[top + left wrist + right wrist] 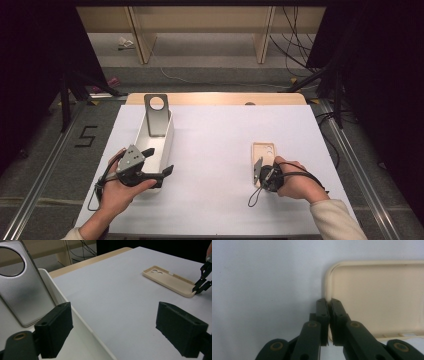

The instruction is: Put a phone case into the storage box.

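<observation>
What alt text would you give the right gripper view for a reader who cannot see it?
The right gripper has its two black jaws closed on the rim of a cream phone case that lies open side up on the white table. The jaws pinch the short end wall near a rounded corner; the case's inside is bare.

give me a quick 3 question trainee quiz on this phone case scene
1. True or false: the right gripper is shut on the rim of the beige phone case.
2. Where is the grey phone case? A) flat on the table B) leaning in the white bin C) in the left gripper
3. Fill in: the left gripper's jaws stand ____.

Key: 1 true; 2 B; 3 open
</observation>
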A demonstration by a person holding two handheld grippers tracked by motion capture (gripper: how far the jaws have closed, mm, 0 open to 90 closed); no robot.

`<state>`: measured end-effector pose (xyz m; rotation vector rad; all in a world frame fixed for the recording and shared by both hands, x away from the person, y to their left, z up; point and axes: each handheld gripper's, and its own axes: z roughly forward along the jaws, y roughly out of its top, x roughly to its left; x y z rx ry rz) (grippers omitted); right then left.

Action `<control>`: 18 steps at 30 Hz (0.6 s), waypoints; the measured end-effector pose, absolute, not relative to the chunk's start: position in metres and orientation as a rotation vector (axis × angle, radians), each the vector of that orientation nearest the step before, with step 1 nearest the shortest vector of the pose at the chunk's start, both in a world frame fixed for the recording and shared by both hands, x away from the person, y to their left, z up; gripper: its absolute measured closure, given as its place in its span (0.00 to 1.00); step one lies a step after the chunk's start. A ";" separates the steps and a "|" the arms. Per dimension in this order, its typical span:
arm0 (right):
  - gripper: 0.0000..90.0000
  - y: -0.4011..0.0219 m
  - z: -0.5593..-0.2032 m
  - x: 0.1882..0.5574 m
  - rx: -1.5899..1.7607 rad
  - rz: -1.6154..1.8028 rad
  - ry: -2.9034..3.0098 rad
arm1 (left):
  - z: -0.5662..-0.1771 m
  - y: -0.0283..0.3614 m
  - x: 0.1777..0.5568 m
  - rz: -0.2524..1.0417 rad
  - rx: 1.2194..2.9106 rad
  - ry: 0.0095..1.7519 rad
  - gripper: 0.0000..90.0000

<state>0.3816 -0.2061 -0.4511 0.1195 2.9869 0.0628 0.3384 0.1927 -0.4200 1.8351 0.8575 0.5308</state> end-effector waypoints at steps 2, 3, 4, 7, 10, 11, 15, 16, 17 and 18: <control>0.97 -0.208 -0.451 0.382 0.127 0.084 2.985 | -0.420 0.193 0.338 0.532 1.835 0.857 0.15; 0.97 -0.209 -0.451 0.383 0.131 0.095 2.988 | -0.420 0.193 0.338 0.531 1.835 0.857 0.15; 0.97 -0.210 -0.451 0.382 0.141 0.103 2.991 | -0.420 0.193 0.338 0.531 1.835 0.857 0.15; 0.97 -0.213 -0.450 0.382 0.152 0.143 2.980 | -0.420 0.193 0.339 0.533 1.835 0.856 0.15; 0.97 -0.217 -0.449 0.382 0.163 0.190 2.975 | -0.420 0.193 0.339 0.532 1.834 0.858 0.15; 0.97 -0.218 -0.449 0.382 0.168 0.209 2.978 | -0.420 0.193 0.339 0.531 1.834 0.858 0.15; 0.98 -0.222 -0.445 0.382 0.194 0.307 2.965 | -0.420 0.194 0.339 0.532 1.831 0.859 0.15; 0.98 -0.224 -0.444 0.381 0.214 0.340 2.960 | -0.420 0.194 0.339 0.533 1.830 0.859 0.15; 0.98 -0.225 -0.443 0.381 0.222 0.372 2.952 | -0.420 0.194 0.339 0.533 1.831 0.858 0.15; 0.98 -0.227 -0.442 0.380 0.233 0.398 2.942 | -0.420 0.194 0.339 0.533 1.830 0.859 0.15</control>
